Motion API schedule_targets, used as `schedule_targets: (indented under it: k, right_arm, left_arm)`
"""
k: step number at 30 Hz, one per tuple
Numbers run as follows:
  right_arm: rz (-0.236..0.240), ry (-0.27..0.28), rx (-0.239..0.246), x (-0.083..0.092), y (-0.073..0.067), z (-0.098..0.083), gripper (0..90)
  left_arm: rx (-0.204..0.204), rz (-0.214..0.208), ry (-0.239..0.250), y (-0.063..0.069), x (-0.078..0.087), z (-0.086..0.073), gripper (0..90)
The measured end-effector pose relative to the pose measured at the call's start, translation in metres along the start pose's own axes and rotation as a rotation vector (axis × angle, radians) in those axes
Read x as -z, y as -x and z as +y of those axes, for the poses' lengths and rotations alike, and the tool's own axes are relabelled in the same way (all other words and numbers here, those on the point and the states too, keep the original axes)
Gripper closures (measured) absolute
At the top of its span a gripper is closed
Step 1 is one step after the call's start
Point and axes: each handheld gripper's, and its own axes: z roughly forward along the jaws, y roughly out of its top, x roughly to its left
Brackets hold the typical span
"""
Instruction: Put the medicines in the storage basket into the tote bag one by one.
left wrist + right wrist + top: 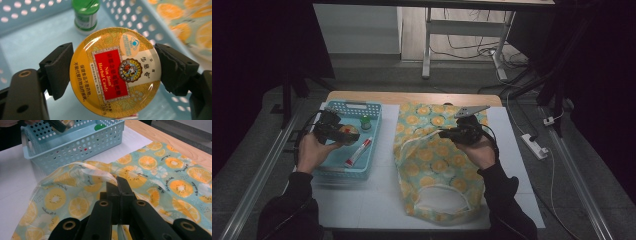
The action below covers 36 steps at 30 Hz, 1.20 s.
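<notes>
White sheeting covers the worktop (377, 200), whose wooden far edge shows beyond it, and we find 2 main items on it: a light-blue perforated basket (372, 109) at the left and an orange-slice print fabric bag (437, 165) at the centre.

We observe the left gripper (115, 72) over the basket, its fingers (58, 70) set fairly wide and pressed on opposite edges of a round yellow herbal candy tin (115, 72), lid facing the left gripper view. In the high view the tin (348, 131) sits above the basket floor, clear of it.

We note 2 further items lying in the basket: a green-capped bottle (365, 122), upright near the far wall, and a red-and-white tube (359, 151), lying flat.

We see the right gripper (117, 182) with its fingers fully closed on the pale rim (100, 173) of the bag, raising that edge off the worktop.
</notes>
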Motion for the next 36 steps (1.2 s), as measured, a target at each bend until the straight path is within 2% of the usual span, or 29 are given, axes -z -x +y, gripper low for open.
schedule_targets:
  k: [9,14,25,33,36]
  right_arm:
    - [-0.002,0.004,0.002,0.000,-0.001,0.000,90.0]
    - [-0.003,0.006,0.003,0.001,-0.001,0.000,90.0]
    - [-0.004,0.006,0.001,0.001,-0.001,0.001,90.0]
    - [-0.003,0.005,0.002,-0.001,-0.001,0.000,90.0]
    - [-0.003,0.007,0.002,-0.001,-0.001,0.000,90.0]
  left_arm:
    - [-0.077,-0.021,0.062,0.031,0.015,0.007,20.0]
    - [-0.102,-0.042,0.087,0.047,0.020,0.010,20.1]
    - [-0.125,-0.107,0.116,0.072,0.023,0.009,20.1]
    - [-0.176,-0.150,0.132,0.100,0.024,0.009,20.1]
    - [-0.212,-0.167,0.130,0.114,0.023,0.010,20.1]
